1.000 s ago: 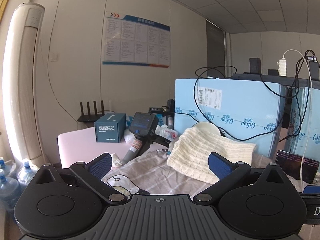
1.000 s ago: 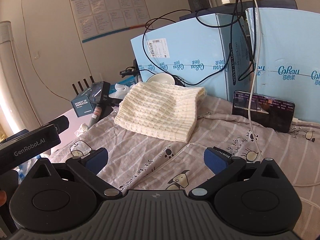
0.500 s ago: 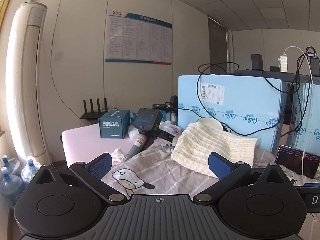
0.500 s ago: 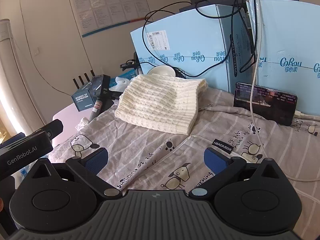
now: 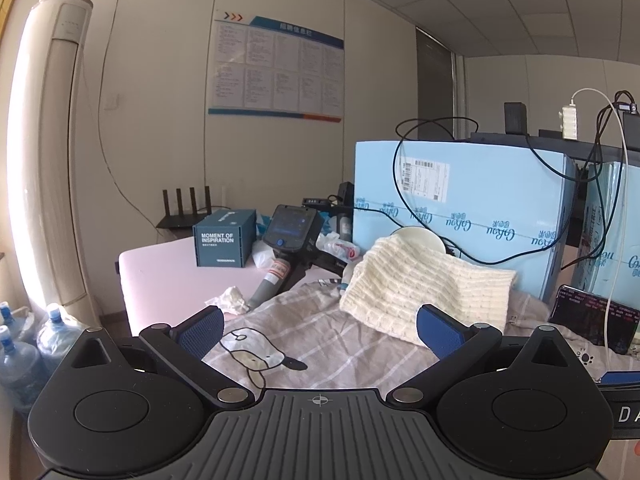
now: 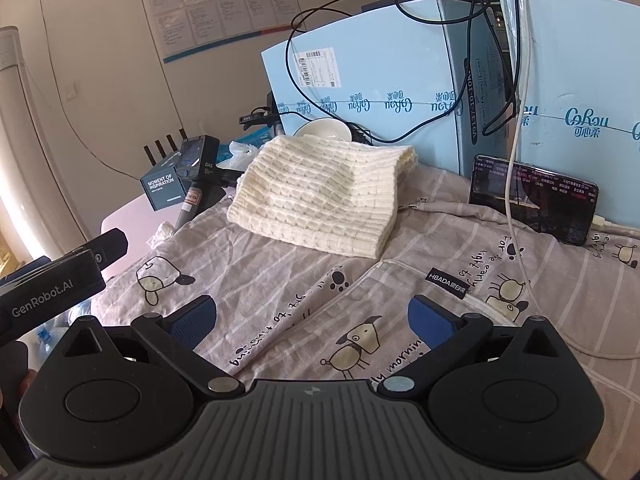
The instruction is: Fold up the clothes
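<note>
From the left wrist, the left gripper [image 5: 318, 326] hangs above the bed with its blue pads spread wide and nothing between them. Below it lies a grey striped sheet [image 5: 320, 344] printed with cartoon dogs, and on the sheet's far side sits the folded cream knit [image 5: 424, 286], resting against a white bowl [image 5: 420, 236] and the foot of a pale blue box [image 5: 472, 208]. A phone [image 5: 592, 318] leans against the box at the right with a white cable [image 5: 612, 240] running down to it. Left of the knit are a handheld device [image 5: 292, 236], a teal box [image 5: 224, 238], a crumpled tissue [image 5: 232, 300] and a router [image 5: 184, 210] — all near the pink mattress edge. Water bottles [image 5: 24, 348] stand on the floor by a tall air conditioner [image 5: 48, 152]. From the right wrist, the right gripper [image 6: 312, 320] is likewise wide and empty, hovering over the sheet [image 6: 288, 280] well short of the knit [image 6: 324, 196], which lies folded flat ahead — its far edge beside the bowl [image 6: 326, 128]. The phone [image 6: 532, 198] stands at the right against the box [image 6: 380, 60], and the left gripper's body [image 6: 56, 280] shows at the left edge.
</note>
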A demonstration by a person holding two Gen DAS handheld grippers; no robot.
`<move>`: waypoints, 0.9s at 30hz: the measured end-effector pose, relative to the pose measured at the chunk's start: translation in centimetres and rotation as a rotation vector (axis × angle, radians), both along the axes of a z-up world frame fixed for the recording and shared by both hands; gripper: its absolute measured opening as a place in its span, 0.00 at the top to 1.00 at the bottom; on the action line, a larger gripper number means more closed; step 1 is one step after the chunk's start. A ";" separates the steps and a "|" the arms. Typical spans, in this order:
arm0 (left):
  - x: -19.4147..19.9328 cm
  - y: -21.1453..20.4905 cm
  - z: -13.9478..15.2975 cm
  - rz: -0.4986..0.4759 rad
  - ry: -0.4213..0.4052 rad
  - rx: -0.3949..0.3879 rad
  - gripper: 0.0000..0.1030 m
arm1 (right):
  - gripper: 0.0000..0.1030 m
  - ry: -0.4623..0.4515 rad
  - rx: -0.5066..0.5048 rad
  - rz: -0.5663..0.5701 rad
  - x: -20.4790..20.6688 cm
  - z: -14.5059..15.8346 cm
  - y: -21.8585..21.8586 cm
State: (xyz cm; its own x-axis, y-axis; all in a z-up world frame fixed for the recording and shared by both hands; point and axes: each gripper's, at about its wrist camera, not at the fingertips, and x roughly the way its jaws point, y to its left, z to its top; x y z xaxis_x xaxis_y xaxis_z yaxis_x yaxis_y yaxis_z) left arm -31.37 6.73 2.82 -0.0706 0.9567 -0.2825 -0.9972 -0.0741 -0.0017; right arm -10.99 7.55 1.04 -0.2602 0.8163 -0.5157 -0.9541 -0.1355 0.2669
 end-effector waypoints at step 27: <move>0.3 0.6 -0.9 -0.017 -0.001 -0.038 0.00 | 0.00 -0.025 -0.020 -0.002 -0.2 -0.6 0.4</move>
